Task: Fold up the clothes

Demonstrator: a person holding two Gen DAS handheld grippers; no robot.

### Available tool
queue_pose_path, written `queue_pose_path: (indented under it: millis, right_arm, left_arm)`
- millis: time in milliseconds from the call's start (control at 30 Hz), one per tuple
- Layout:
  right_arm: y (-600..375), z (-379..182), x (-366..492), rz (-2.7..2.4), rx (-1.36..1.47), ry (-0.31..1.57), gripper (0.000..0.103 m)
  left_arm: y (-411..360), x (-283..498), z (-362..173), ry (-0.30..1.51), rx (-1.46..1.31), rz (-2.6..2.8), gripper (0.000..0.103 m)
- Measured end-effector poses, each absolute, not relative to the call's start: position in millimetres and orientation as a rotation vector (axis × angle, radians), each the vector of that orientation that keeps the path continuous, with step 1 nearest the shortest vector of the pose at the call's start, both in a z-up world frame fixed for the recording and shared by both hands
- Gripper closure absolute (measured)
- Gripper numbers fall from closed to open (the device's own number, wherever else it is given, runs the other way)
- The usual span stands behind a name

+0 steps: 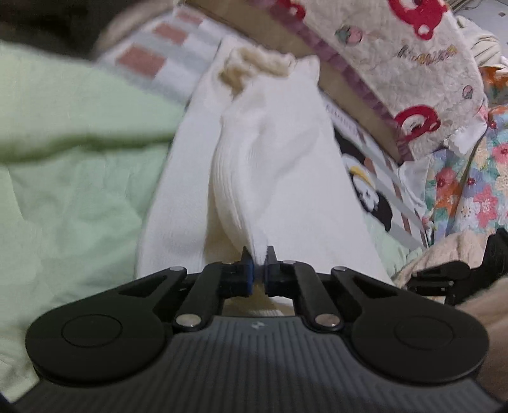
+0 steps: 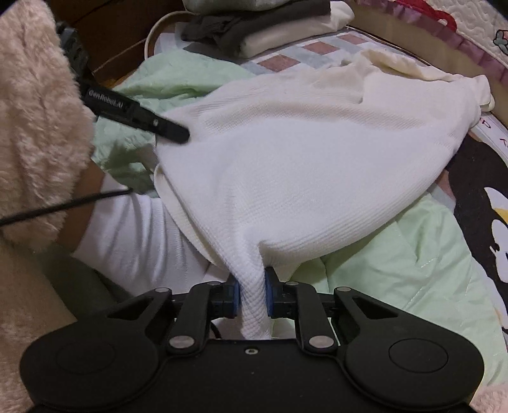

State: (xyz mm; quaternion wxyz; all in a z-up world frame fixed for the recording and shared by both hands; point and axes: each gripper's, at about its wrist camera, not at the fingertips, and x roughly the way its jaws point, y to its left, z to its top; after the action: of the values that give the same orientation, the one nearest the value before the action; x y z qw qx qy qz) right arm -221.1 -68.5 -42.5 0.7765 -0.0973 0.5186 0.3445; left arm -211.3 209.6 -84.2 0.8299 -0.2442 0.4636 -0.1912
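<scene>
The white top (image 2: 285, 165) lies on a soft green blanket (image 2: 412, 270) on the bed, and part of it is lifted up like a little tent. The left gripper (image 1: 259, 263) has its jaws squeezed almost all the way together on a thin bit of the white cloth. The right gripper (image 2: 252, 295) has its jaws a little wider, pinching a thicker bunch of the same top, with the cloth hanging down between its blue pads (image 2: 269, 295). So 2 grippers hold 1 top. I think the step now is lifting the near edge to fold it over. To do it well, both hands should go up together and stay level, so the cloth stays flat and smooth. Pulling too hard apart could make the cloth slip out. A stack of folded clothes (image 2: 260, 28) sits farther back on the bed.
</scene>
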Motion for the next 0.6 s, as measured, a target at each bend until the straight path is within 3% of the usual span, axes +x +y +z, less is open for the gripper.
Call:
queue_pose_path:
  millis: [133,233,433,600]
  right_arm:
    - [-76,-18,-223,0.817,-0.120,1.101,0.090]
    - [-64,-30,-227,0.830,-0.178,1.115,0.091]
    - [-64,-58,-221,0.829,-0.168,1.196,0.091]
    - [-64,-57,-233,0.929,-0.253,1.233,0.085]
  left_arm:
    - [244,-223,-58,0.941,-0.656,-0.323,0.098]
    - [251,-235,-67,0.963,-0.700,-0.261,0.098]
    - [232,-227,-114,1.113,-0.566,-0.164,0.096]
    - [237,-220,-91,1.129,-0.437,-0.091,0.094]
